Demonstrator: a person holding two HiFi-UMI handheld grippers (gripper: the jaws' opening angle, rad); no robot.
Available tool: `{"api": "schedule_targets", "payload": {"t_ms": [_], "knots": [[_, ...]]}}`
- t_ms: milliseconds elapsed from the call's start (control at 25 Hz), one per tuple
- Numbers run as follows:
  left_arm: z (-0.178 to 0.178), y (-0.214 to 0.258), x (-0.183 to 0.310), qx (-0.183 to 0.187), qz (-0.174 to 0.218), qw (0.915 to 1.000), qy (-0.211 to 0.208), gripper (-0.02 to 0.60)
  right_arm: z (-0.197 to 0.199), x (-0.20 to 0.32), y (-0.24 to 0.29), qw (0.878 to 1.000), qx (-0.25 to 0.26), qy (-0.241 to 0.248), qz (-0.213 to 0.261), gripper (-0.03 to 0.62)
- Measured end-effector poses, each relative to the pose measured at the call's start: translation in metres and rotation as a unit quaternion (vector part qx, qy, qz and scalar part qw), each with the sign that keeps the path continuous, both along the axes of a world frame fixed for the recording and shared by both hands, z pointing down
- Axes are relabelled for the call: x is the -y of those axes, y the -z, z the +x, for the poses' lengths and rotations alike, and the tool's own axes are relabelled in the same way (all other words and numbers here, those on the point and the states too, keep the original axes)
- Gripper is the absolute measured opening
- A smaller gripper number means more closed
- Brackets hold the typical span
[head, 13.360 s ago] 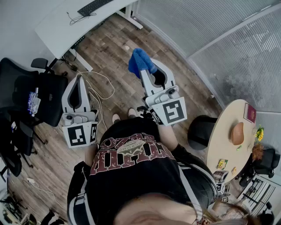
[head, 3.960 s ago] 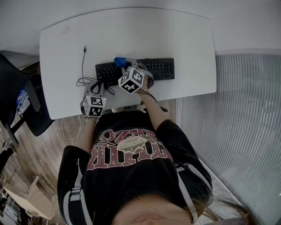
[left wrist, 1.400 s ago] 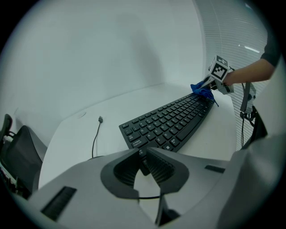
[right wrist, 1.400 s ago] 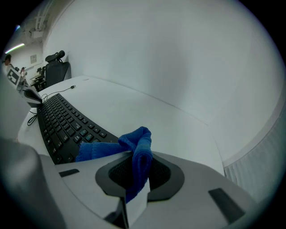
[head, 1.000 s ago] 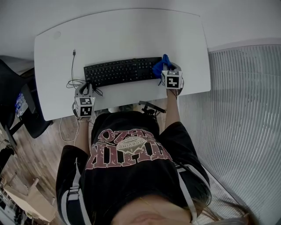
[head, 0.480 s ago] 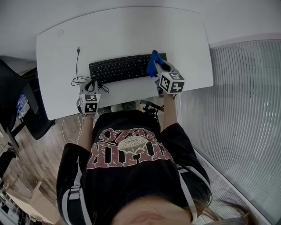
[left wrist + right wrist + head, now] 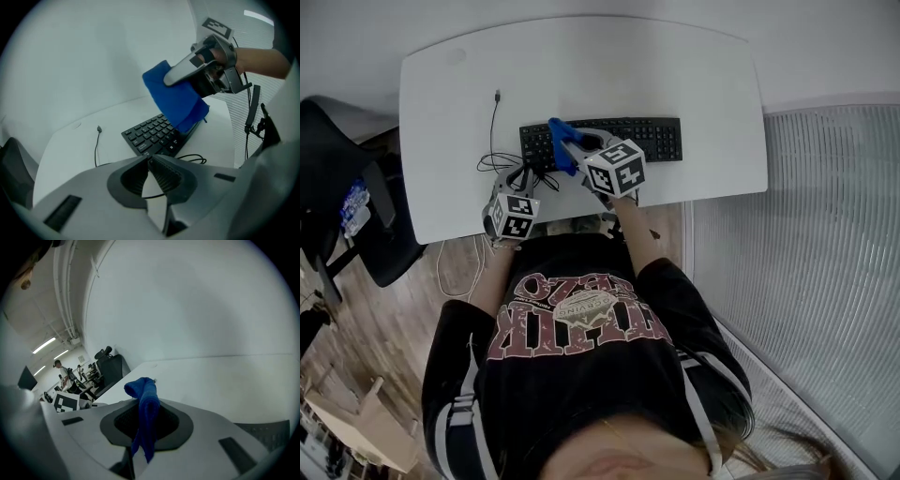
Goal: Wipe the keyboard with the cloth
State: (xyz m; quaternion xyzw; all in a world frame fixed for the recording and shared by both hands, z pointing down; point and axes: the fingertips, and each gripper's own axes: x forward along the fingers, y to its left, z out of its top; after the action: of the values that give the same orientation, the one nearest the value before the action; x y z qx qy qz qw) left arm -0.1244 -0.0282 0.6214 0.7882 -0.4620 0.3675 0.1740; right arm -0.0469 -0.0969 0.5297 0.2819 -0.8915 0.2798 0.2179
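- The cloth [image 7: 560, 141] is deep blue, bunched and folded, left of centre in the head view; its lower end hangs down to the keys at the left part of the black keyboard [image 7: 654, 139].
- The keyboard lies on the white desk [image 7: 581, 66].
- The right gripper [image 7: 142, 430] pinches the cloth between its jaws.
- The left gripper [image 7: 149, 163] has its jaws pressed together with nothing between them, at the desk's front edge near the cable [image 7: 494, 127].

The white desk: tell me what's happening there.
A person is at the white desk with a gripper in each hand. The right gripper is shut on a blue cloth, held over the left part of the black keyboard. The left gripper is shut and empty, near the desk's front edge beside a black cable.
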Motion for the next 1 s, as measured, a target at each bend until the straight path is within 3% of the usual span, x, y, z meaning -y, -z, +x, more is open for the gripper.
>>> {"api": "schedule_targets", "payload": {"t_ms": [200,400,560,760,1000], "knots": [[-0.003,-0.005,-0.005,-0.007,-0.005,0.9998,-0.02,0.066,-0.061,-0.018,-0.016,0.998,-0.03,0.061,-0.005,0.064],[-0.002,-0.004,-0.006,-0.011,-0.004,0.999,-0.043,0.06,-0.094,-0.024,-0.04,0.993,-0.075,0.087,-0.019,0.064],[-0.002,-0.004,-0.006,-0.009,-0.001,0.9983,-0.058,0.052,-0.103,-0.025,-0.061,0.987,-0.125,0.101,-0.014,0.064],[0.002,-0.007,-0.007,-0.007,-0.002,0.9978,-0.065,0.052,-0.103,-0.03,-0.072,0.975,-0.178,0.129,0.037,0.064],[-0.001,-0.006,-0.007,-0.002,-0.006,0.9977,-0.068,0.052,-0.101,-0.029,-0.073,0.968,-0.201,0.133,0.067,0.064]]}}
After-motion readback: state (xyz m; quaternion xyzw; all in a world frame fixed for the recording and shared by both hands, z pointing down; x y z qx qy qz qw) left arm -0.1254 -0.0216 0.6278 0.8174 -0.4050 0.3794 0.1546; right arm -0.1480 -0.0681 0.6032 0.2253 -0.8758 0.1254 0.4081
